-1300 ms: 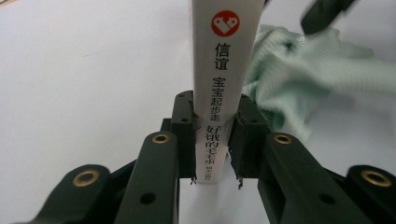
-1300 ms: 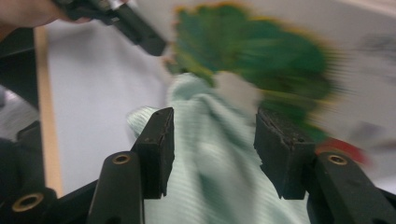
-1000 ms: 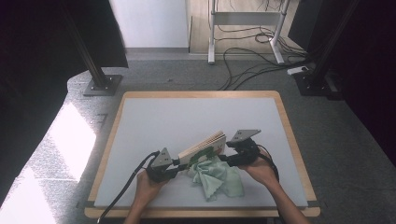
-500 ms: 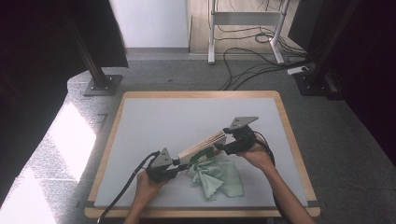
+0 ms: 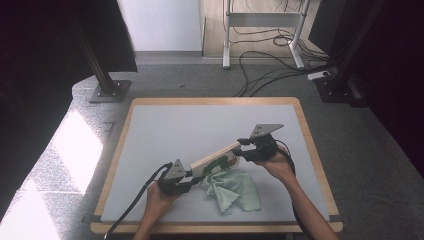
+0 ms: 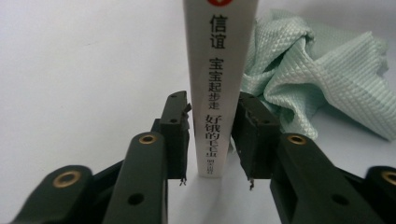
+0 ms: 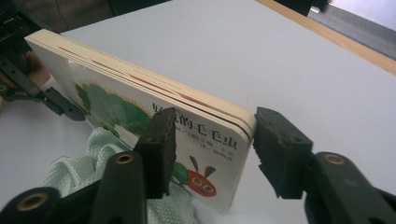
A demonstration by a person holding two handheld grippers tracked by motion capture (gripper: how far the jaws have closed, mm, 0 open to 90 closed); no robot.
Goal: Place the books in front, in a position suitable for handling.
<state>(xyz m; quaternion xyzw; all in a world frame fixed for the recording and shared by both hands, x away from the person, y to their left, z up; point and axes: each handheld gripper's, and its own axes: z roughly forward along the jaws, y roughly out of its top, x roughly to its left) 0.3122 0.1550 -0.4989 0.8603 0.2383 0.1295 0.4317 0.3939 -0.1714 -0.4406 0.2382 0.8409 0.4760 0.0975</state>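
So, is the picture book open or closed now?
Closed. In the right gripper view the book's thick pages lie stacked flat together; the left gripper view shows its spine upright between the jaws.

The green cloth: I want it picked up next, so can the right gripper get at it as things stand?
Probably not directly: the board book stands between the right gripper jaws, tilted over the green cloth; it must clear first.

The far half and left side of the desk [image 5: 165, 125] lie bare, giving free passage; the book [image 5: 215, 156] spans the space between both hands, blocking a straight crossing; the cloth [image 5: 235, 190] lies just beside and under the book, obstructing the near middle.
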